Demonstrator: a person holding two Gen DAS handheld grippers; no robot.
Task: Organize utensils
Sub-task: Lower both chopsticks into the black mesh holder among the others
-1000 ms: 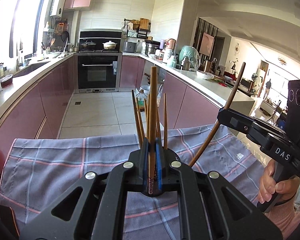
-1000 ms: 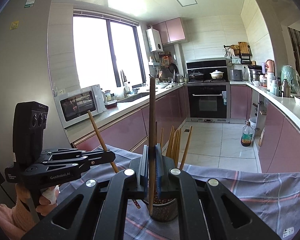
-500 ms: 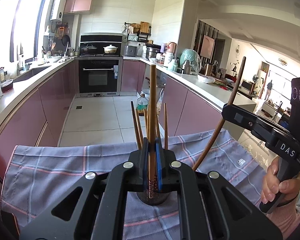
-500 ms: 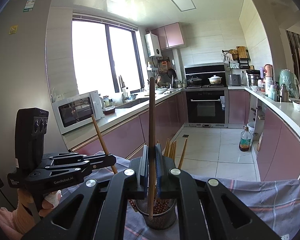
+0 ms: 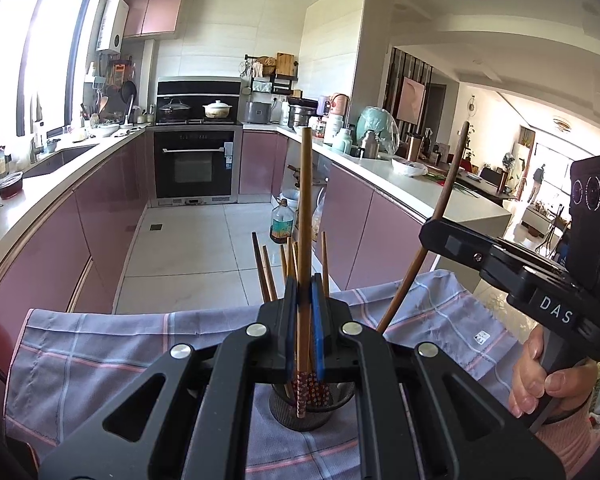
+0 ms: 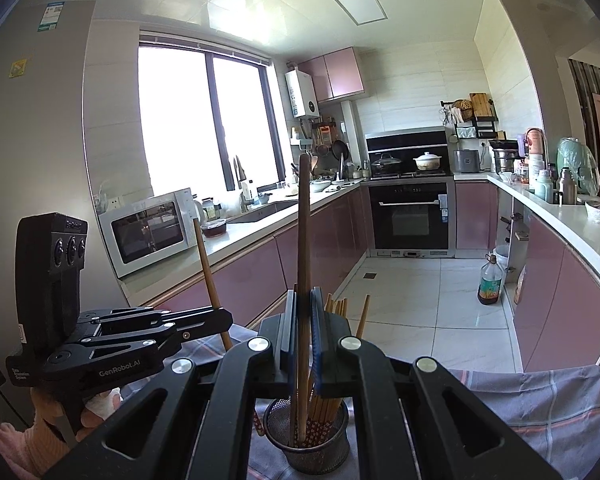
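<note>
Both grippers rise a little: left gripper (image 5: 304, 316) and right gripper (image 6: 303, 332) each stay clenched on a chopstick (image 5: 305, 216), tips now over the holder (image 6: 306, 436) on the cloth-covered worktop (image 5: 100, 356), ready to drop in

Holder: I saw the mesh utensil holder (image 6: 306, 444) standing on the checked cloth (image 5: 100, 360).
Chopsticks: bunch of chopsticks (image 6: 326, 404) stood inside it.
Behind: oven (image 5: 196, 164) lay beyond the floor.

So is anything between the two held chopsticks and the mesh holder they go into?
Nothing foreign. Each gripper, left and right, is shut on a chopstick over the mesh holder; only the chopsticks already standing inside crowd the opening.
</note>
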